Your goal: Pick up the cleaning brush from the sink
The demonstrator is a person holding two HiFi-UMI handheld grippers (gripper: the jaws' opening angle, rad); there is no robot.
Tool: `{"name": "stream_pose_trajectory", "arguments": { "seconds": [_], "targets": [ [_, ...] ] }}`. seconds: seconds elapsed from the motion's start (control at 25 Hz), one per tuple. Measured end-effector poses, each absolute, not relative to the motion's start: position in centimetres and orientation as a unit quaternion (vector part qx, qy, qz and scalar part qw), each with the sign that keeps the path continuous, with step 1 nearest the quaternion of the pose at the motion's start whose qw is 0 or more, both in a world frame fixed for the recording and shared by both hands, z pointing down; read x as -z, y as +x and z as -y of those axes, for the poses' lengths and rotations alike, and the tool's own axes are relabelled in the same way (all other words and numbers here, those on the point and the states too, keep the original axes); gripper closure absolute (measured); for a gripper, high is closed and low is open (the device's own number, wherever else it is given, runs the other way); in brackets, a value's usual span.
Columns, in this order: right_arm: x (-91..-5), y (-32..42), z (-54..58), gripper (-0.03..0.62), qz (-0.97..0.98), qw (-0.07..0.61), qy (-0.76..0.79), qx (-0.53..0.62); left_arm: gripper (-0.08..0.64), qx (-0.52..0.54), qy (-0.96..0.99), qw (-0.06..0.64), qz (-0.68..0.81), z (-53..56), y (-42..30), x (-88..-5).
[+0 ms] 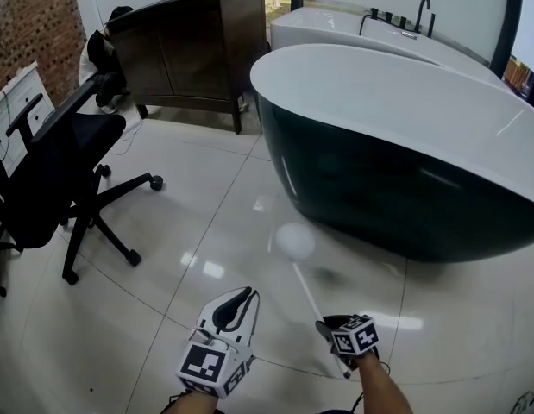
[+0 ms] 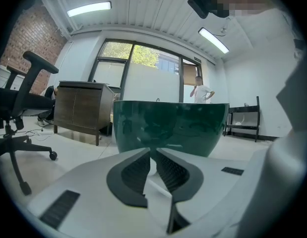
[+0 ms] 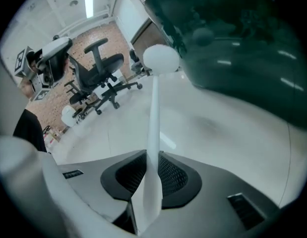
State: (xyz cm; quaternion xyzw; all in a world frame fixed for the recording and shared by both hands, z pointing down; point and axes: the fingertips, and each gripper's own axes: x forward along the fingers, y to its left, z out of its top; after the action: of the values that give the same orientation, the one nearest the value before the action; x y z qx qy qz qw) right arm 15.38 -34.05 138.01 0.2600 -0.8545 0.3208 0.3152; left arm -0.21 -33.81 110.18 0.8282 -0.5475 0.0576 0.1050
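Cleaning brush (image 3: 153, 128): clear of any basin, carried in air over the glossy floor (image 1: 206, 231), with its round white head raised toward the dark wall of the freestanding bathtub (image 1: 379, 171). The thin handle is clamped near its end between the ribbed pads of the right gripper (image 1: 336, 328). The jaws are drawn in on it and most of its length projects beyond them.

Judgement: the pick-up is essentially done. A firm squeeze is advised, since so long a lever may pivot in the pads. The head is best swung wide of the tub wall.

Left gripper (image 2: 154, 155): jaws all but together, nothing held.
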Motion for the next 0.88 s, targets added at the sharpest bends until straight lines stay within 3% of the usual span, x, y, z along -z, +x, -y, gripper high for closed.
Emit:
{"name": "stream_pose_trajectory", "arguments": {
  "seconds": [0.4,0.6,0.88],
  "targets": [
    [-114.9,10.0,30.6,0.54,0.908,0.195,0.258,-0.267,0.523,-0.105,0.816,0.148,0.549,27.8,-2.9,-106.9],
    [-101.8,9.2,28.2,0.54,0.913,0.173,0.261,-0.26,0.523,-0.096,0.809,0.173,0.554,24.3,-3.6,-96.8],
    [-85.6,6.3,26.2,0.54,0.912,0.161,0.265,-0.267,0.523,-0.088,0.811,0.158,0.556,23.0,-6.6,-79.7]
  ]
}}
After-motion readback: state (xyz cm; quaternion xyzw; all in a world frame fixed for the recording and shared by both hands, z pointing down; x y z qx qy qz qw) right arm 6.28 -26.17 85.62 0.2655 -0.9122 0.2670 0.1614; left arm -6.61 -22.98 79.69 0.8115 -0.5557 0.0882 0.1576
